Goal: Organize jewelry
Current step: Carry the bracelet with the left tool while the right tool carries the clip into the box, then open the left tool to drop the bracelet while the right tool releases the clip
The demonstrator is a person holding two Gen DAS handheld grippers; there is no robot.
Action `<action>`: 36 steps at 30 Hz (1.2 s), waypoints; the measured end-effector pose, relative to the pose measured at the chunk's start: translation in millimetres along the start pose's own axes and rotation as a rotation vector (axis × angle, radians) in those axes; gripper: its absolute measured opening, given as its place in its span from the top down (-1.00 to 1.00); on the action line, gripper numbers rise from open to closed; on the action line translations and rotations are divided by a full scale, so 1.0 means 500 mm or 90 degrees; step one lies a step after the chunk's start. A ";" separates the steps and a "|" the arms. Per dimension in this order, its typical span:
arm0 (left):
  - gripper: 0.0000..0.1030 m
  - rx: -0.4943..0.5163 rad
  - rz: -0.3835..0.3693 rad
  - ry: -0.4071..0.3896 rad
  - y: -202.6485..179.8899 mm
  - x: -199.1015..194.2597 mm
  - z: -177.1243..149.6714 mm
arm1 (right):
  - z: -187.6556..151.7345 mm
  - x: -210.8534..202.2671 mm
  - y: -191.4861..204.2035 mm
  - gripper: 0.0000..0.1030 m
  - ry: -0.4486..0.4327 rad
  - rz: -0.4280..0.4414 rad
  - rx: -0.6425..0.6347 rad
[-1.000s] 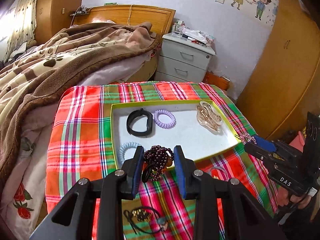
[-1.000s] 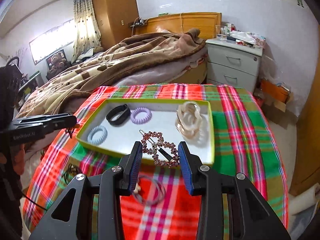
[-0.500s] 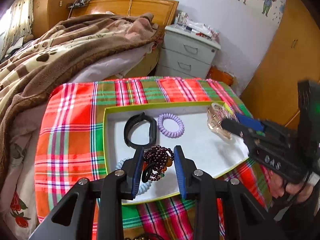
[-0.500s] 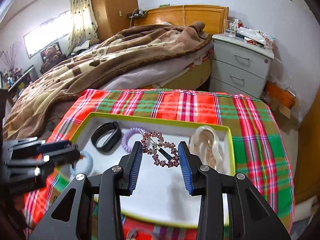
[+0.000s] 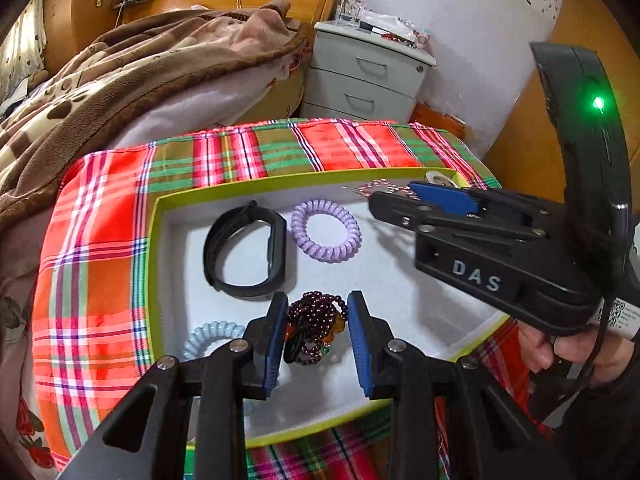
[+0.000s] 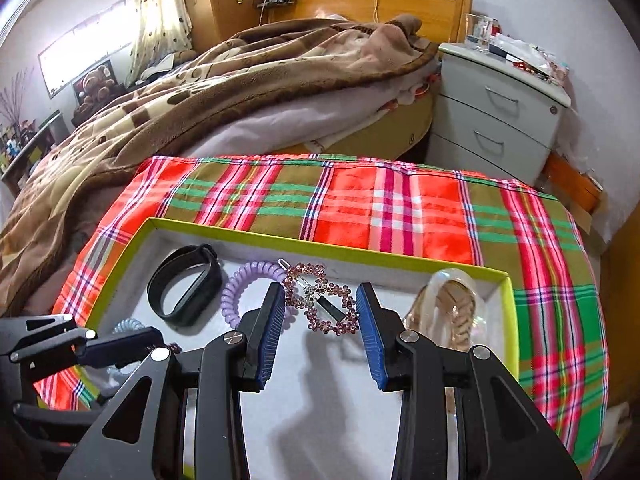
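A home bedroom: bed (image 6: 224,92), nightstand (image 6: 500,116), curtained window (image 6: 92,48)

tray (image 5: 158,264) on tablecloth (image 5: 92,248), wristband (image 5: 244,254) left of coil tie (image 5: 326,230); both inside tray

In the left wrist view, the right tool (image 5: 404,196) covers the far right corner of the tray (image 5: 158,264), so only a sliver of the sparkly hair clip (image 5: 380,188) and the clear claw clip (image 5: 438,178) shows past it. The pale blue coil tie (image 5: 208,338) in the tray's near left corner is half hidden behind the left tool (image 5: 318,336). In the right wrist view, the left tool (image 6: 120,346) masks that tie (image 6: 128,326). The small items on the nightstand (image 6: 500,92) beyond the tray are too small to tell.
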State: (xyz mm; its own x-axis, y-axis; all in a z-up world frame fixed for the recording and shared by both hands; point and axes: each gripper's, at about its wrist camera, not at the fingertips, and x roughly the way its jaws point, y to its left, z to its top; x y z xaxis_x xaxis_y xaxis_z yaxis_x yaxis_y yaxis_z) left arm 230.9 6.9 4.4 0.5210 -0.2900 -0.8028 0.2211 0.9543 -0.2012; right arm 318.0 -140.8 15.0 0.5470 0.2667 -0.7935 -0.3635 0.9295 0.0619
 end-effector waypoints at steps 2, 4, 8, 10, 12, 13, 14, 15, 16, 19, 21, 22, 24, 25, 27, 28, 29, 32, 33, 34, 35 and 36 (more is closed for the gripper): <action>0.39 0.003 -0.001 0.002 -0.002 0.006 0.001 | 0.002 0.007 0.001 0.26 0.005 0.000 -0.002; 0.38 0.007 0.000 0.010 -0.005 0.014 0.000 | 0.003 0.012 0.000 0.26 0.010 -0.001 -0.002; 0.38 0.003 0.000 0.011 0.000 0.018 0.001 | 0.005 0.015 0.005 0.26 0.012 -0.003 -0.014; 0.38 -0.002 0.004 0.015 0.004 0.023 0.003 | 0.006 0.017 0.007 0.26 0.013 -0.003 -0.014; 0.38 -0.007 0.006 0.020 0.007 0.027 0.002 | 0.007 0.018 0.009 0.26 0.014 -0.003 -0.017; 0.38 -0.005 0.005 0.018 0.006 0.027 0.001 | 0.008 0.019 0.011 0.26 0.013 -0.003 -0.018; 0.38 -0.004 0.005 0.017 0.005 0.028 0.001 | 0.009 0.021 0.012 0.26 0.013 -0.002 -0.019; 0.38 -0.004 0.006 0.017 0.004 0.029 0.001 | 0.009 0.021 0.013 0.26 0.013 -0.003 -0.021; 0.38 -0.004 0.007 0.018 0.003 0.029 0.002 | 0.010 0.023 0.014 0.26 0.014 -0.005 -0.021; 0.38 -0.001 0.013 0.017 0.000 0.030 0.001 | 0.011 0.026 0.018 0.26 0.016 -0.006 -0.024; 0.37 0.001 0.016 0.016 -0.001 0.030 0.001 | 0.012 0.028 0.019 0.26 0.016 -0.005 -0.027; 0.37 -0.001 0.017 0.017 -0.001 0.031 0.003 | 0.012 0.027 0.019 0.26 0.017 -0.006 -0.028; 0.36 -0.001 0.019 0.016 -0.002 0.031 0.003 | 0.013 0.027 0.019 0.26 0.017 -0.007 -0.029; 0.36 0.000 0.019 0.016 -0.002 0.031 0.003 | 0.013 0.027 0.018 0.26 0.017 -0.006 -0.028; 0.35 0.003 0.020 0.016 -0.002 0.031 0.002 | 0.014 0.028 0.019 0.26 0.018 -0.005 -0.028; 0.33 0.001 0.021 0.016 -0.001 0.031 0.002 | 0.014 0.027 0.019 0.26 0.018 -0.004 -0.027; 0.30 0.000 0.023 0.017 0.000 0.031 0.003 | 0.014 0.028 0.019 0.26 0.019 -0.003 -0.026; 0.27 0.000 0.027 0.018 -0.001 0.031 0.003 | 0.014 0.027 0.018 0.25 0.017 -0.003 -0.024; 0.26 0.001 0.026 0.018 -0.001 0.030 0.002 | 0.015 0.026 0.017 0.25 0.016 -0.003 -0.020; 0.23 0.002 0.027 0.019 -0.002 0.028 0.001 | 0.016 0.025 0.016 0.25 0.014 -0.002 -0.016; 0.17 0.002 0.030 0.017 -0.002 0.027 0.001 | 0.016 0.023 0.013 0.25 0.013 0.000 -0.013; 0.16 0.001 0.031 0.015 -0.002 0.025 0.001 | 0.017 0.020 0.012 0.25 0.011 0.004 -0.009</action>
State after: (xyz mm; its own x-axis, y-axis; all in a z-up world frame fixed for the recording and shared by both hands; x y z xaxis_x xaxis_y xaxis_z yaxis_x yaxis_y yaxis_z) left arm 237.4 2.3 -5.1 0.5109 -0.2419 -0.8249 0.1977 0.9669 -0.1611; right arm 327.5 -130.3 12.4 0.5317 0.2678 -0.8035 -0.3773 0.9242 0.0584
